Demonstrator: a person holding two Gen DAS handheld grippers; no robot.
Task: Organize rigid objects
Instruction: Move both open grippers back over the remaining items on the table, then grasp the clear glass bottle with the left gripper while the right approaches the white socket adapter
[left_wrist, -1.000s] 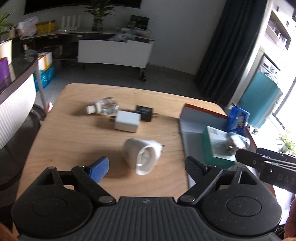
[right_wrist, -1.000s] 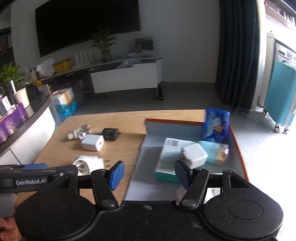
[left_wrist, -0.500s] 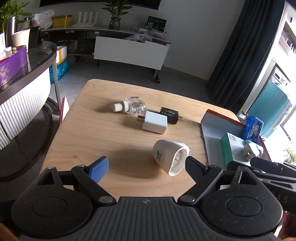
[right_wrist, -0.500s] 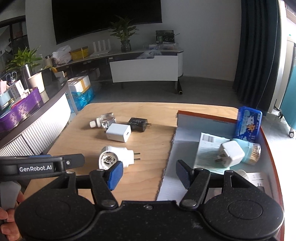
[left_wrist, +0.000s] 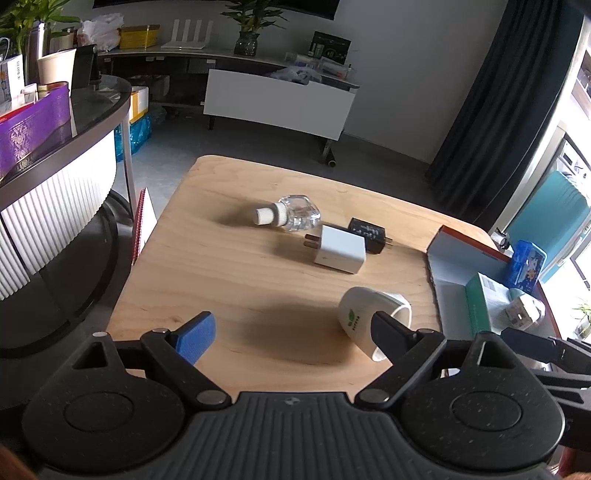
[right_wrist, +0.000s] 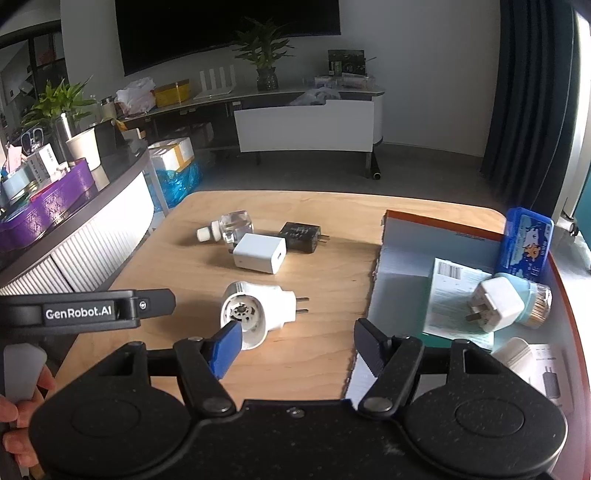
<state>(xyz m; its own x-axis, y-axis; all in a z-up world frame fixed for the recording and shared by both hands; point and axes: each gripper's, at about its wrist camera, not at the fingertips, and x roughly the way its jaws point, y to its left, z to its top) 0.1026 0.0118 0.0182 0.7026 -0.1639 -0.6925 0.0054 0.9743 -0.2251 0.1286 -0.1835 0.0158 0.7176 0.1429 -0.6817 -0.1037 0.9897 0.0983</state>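
On the wooden table (left_wrist: 229, 266) lie a round white plug adapter (left_wrist: 373, 314) (right_wrist: 255, 310), a square white charger (left_wrist: 340, 249) (right_wrist: 258, 253), a black charger (left_wrist: 367, 230) (right_wrist: 300, 236) and a small clear bottle (left_wrist: 291, 214) (right_wrist: 229, 227). My left gripper (left_wrist: 291, 332) is open and empty, its right finger just in front of the round adapter. My right gripper (right_wrist: 301, 343) has its jaws opening with nothing between them; it hangs over the table edge beside the grey tray (right_wrist: 402, 266). In the tray rest another white charger (right_wrist: 495, 302), a teal box and a blue tin (right_wrist: 526, 242).
A curved counter (left_wrist: 55, 177) with a purple box stands to the left of the table. A hand (right_wrist: 22, 406) holds the left gripper's handle at the lower left of the right wrist view. A low white cabinet and dark curtains stand beyond the table.
Both views have swung left toward the loose items on the table. The right gripper's jaws have spread wider. The white charger now lies free in the tray, behind the right gripper.
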